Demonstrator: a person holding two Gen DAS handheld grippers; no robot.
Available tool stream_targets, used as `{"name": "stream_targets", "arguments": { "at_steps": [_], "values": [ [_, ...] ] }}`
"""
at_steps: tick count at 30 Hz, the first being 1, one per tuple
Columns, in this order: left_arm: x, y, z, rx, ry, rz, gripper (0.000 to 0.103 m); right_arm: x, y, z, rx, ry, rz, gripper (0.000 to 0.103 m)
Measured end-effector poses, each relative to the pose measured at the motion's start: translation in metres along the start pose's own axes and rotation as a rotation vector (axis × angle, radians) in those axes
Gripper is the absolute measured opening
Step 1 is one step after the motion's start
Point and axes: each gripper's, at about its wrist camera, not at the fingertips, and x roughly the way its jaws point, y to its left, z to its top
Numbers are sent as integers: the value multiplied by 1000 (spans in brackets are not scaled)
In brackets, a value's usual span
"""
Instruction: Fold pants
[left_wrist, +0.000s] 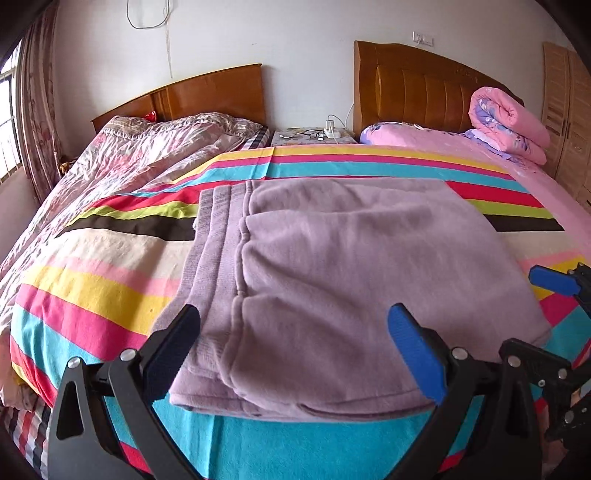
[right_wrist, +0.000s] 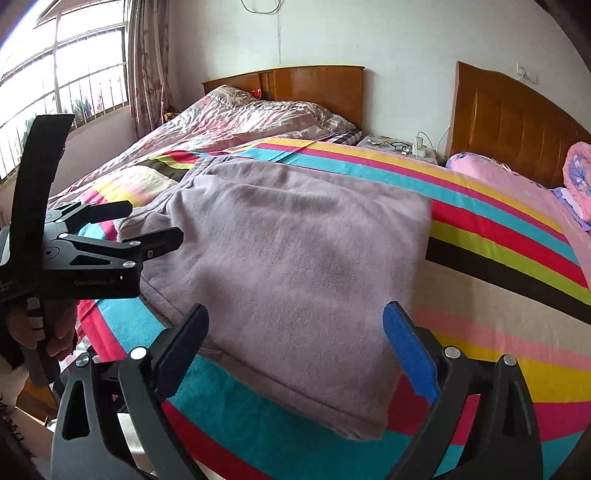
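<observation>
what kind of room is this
Most likely a home bedroom: two wooden headboards against the wall, a rolled pink quilt beside a pillow, and a nightstand between the beds. The folded pants lie on a striped bedsheet.

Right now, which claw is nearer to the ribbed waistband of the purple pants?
Left. The left claw is open at the near edge beside the waistband; the right claw is open at the opposite end of the pants.
</observation>
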Motion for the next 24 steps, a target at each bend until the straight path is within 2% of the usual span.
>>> {"name": "stream_targets", "arguments": {
  "at_steps": [5,8,9,11,14,18,21,24],
  "values": [
    [-3,-18,-17,51,38,54,102,-11,2,-12,-1,-4,-17,92],
    [-15,-9,-19,-14,64,15,102,-38,-2,-13,41,-52,-6,92],
    [-20,-3,-19,-38,62,31,102,-48,-1,-13,43,-78,-8,92],
    [-40,1,-19,-64,16,53,102,-70,-2,-11,50,-132,-23,92],
    [-84,-3,-15,-66,-128,59,102,-101,0,-9,72,-237,-35,92],
    [-134,-15,-7,-71,-282,69,102,-124,11,-10,75,-320,-53,92],
    [-147,-21,-8,-100,-310,83,102,-129,18,-15,73,-323,-73,92],
    [-147,-24,-10,-140,-298,47,102,-126,18,-23,101,-305,-99,92]
  ]
}}
